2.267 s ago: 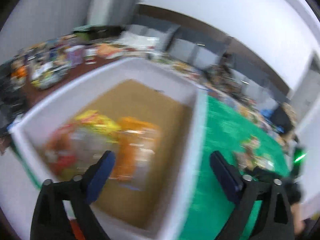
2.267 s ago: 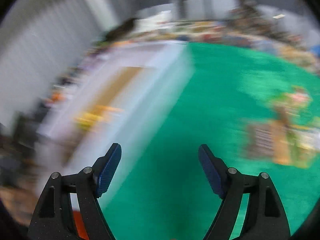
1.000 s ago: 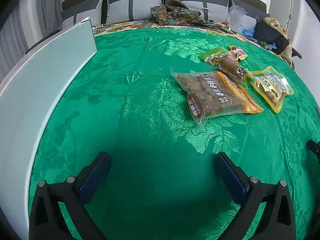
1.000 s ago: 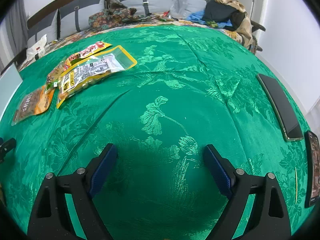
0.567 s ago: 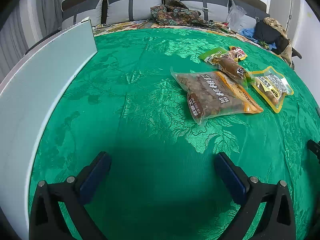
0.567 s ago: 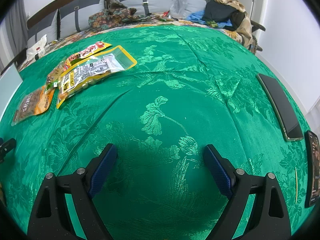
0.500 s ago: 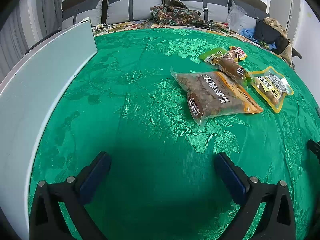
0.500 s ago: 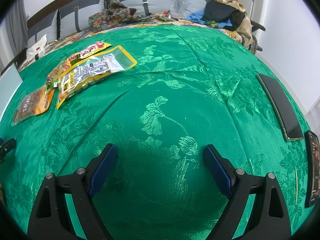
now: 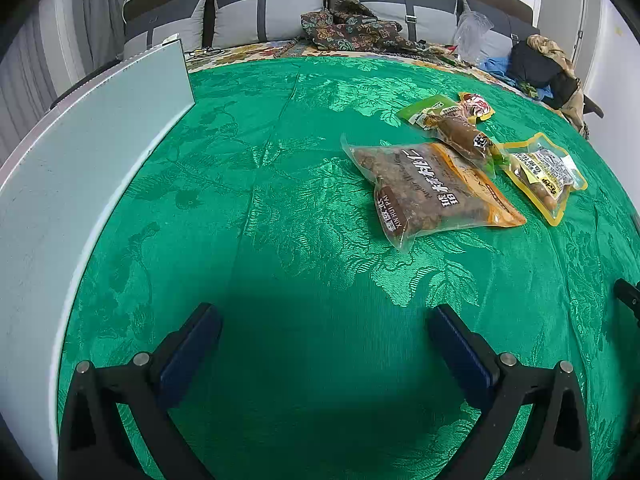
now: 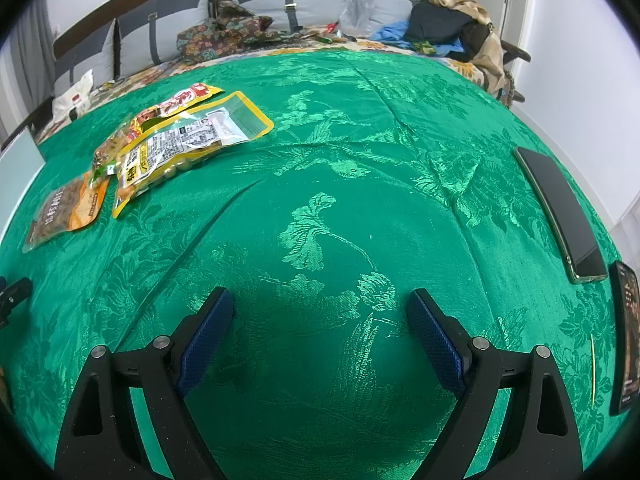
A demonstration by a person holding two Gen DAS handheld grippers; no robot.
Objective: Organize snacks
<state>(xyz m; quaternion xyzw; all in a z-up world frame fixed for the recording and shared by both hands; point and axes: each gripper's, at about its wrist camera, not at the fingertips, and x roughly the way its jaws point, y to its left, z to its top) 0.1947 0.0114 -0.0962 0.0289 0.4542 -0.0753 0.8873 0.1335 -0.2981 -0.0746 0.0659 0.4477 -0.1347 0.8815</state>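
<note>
1. Left gripper (image 9: 324, 336) wide open, empty, over the green tablecloth (image 9: 280, 184).
2. Right gripper (image 10: 320, 320) wide open, empty.
3. Snack packets (image 9: 432, 190) clustered ahead-right of left gripper, well apart from the white box (image 9: 80, 168).

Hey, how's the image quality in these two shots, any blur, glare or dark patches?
Left wrist view: sharp, strong fisheye bending the white box wall; a dark shadow lies on the green tablecloth between the open fingers. Right wrist view: also sharp, sheen on the cloth's woven pattern, glare on the yellow-edged snack pouch.
</note>
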